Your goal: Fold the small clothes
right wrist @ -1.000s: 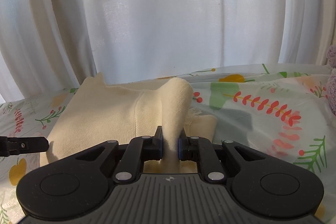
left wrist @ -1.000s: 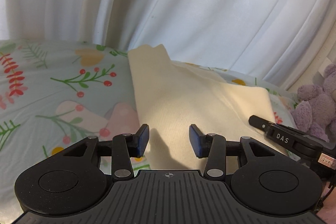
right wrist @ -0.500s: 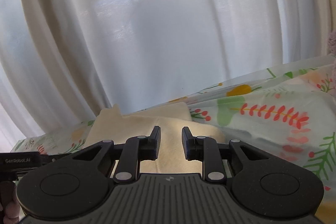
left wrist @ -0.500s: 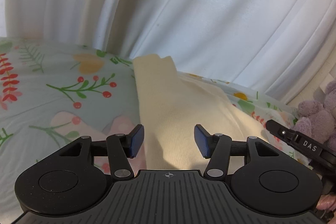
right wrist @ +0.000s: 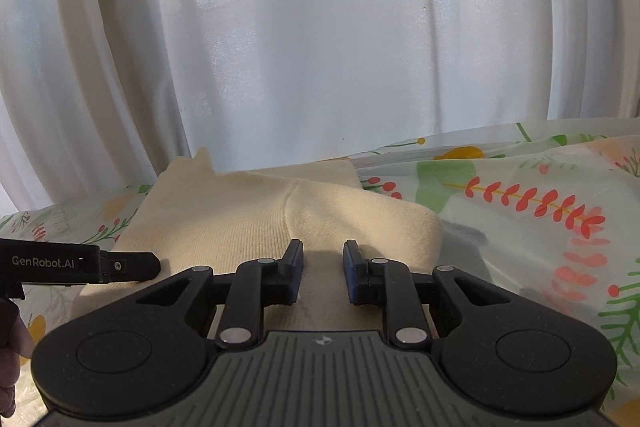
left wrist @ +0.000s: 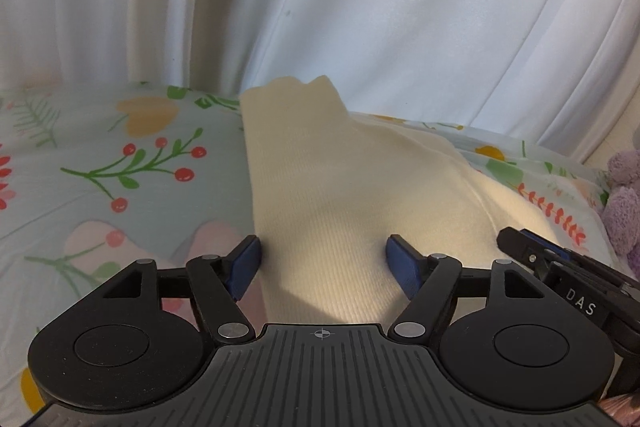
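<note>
Two grippers, both with jaws apart and nothing between them. Left gripper: jaws spread wide, blue pads straddling the near-left part of the cream knit garment; left pad sits right at the garment's left edge, whether it touches the cloth I can't tell. Garment lies on the floral bedsheet, ribbed weave visible, one narrow end reaching toward the bed's far edge by the white curtain. A seam runs diagonally across its right half. Bedsheet pattern left of the garment: red berries, green sprigs, an orange tulip. Right gripper's fingertip shows at the right of the left wrist view, over the garment's right edge, "DAS" lettering on its body. Purple plush toy at the bed's far right edge.

Right wrist view: left gripper's finger comes in from the left, marked "GenRobot.AI", tip over the garment's left edge. Right gripper: jaws parted a moderate gap, holding nothing, positioned over the garment's near edge. Garment's rounded right fold ends just right of it; past that, bare bedsheet with a red-leaf sprig. Curtain fills the background.
</note>
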Available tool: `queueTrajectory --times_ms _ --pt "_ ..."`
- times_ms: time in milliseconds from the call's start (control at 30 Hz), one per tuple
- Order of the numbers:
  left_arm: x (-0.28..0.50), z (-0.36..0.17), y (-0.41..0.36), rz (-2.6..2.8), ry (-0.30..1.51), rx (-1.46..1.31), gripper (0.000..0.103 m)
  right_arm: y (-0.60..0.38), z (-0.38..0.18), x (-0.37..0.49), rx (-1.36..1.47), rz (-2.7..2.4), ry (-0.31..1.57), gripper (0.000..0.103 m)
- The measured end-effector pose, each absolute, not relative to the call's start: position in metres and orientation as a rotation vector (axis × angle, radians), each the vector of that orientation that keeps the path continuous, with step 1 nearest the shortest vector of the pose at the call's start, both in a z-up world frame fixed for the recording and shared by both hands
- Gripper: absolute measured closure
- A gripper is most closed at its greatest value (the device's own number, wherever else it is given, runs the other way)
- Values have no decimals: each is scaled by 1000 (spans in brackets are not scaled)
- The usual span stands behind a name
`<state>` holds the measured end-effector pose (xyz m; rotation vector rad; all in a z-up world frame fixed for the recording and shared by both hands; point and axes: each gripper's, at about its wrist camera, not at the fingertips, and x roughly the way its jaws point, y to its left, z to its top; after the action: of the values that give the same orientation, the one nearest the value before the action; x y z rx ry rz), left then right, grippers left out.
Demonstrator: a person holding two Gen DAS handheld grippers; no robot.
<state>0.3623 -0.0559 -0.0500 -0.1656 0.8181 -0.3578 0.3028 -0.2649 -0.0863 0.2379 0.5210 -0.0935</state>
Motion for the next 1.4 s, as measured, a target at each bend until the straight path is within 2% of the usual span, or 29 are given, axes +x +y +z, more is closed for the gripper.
queueTrajectory --times_ms 133,200,233,333,500,600,633,767,900,1033,1133,1200,1267,1333,1400 --pt "361 -51 -31 -364 878 -298 27 -288 -74 273 382 -144 553 82" --pt "358 -51 -25 -363 887 -320 26 -300 -67 251 483 -123 570 74" --pt "356 -50 -23 -361 890 -322 26 -305 -65 239 529 -110 581 66" --pt "351 -47 -23 -354 891 -310 26 -320 -67 212 707 -42 611 60" --pt "350 -44 -29 -351 909 -305 27 -329 -90 201 943 23 669 59" --pt "341 -37 -24 -359 912 -314 29 -323 -96 206 965 24 657 61" --pt "336 -34 -23 -368 909 -309 30 -322 -96 208 976 21 655 66" --pt "306 -21 -20 -442 890 -277 30 -323 -106 217 1072 34 666 75" --pt "274 -18 -27 -505 884 -161 29 -329 -116 216 1242 102 647 76" --pt "257 -29 -44 -547 897 -34 29 -325 -118 219 1224 72 663 75" --pt "258 -40 -54 -540 923 -13 30 -313 -107 222 1104 52 687 91" --pt "264 -44 -54 -500 940 -13 37 -316 -106 218 1214 168 627 93" --pt "269 -44 -47 -464 942 -45 37 -322 -107 214 1309 247 566 94" --pt "274 -42 -37 -428 939 -72 37 -322 -103 214 1205 191 598 94" --pt "282 -42 -28 -409 955 -89 34 -317 -105 220 1046 107 709 94"
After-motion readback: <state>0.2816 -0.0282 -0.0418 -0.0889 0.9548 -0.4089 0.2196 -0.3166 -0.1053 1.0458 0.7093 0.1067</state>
